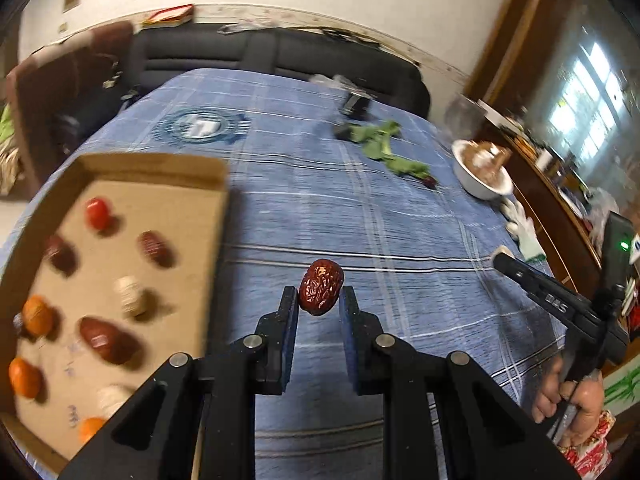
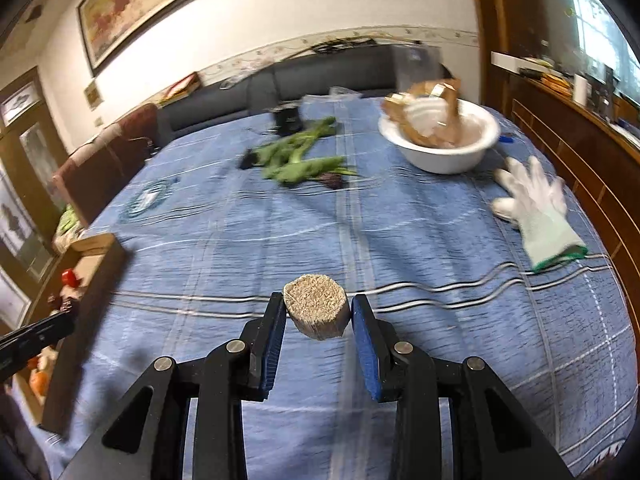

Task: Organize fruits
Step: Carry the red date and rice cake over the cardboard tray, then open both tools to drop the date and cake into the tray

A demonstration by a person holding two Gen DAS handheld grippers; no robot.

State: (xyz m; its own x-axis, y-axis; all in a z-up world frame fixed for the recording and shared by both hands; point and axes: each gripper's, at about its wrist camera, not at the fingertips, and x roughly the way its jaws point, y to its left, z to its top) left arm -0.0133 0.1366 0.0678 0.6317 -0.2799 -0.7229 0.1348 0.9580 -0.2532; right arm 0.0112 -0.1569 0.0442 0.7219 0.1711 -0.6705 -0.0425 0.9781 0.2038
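The left gripper [image 1: 320, 298] is clamped on a red date [image 1: 321, 287], held clear above the blue cloth on the counter [image 1: 400, 220]. The date stands nearly upright between the pads, its long axis running along the fingers. The cardboard tray [image 1: 120, 168], already holding dates, orange fruits and pale bundles, lies to the left of this gripper and close beside it, so the left hand is the nearer of the two to it.

The right gripper [image 2: 318, 312] is closed on a pale, straw-coloured round bundle [image 2: 315, 311], also off the cloth. From its camera the tray [image 2: 92, 248] sits well off to the left. The bundle will likely need a longer leftward carry than the date, if both are bound for the tray.
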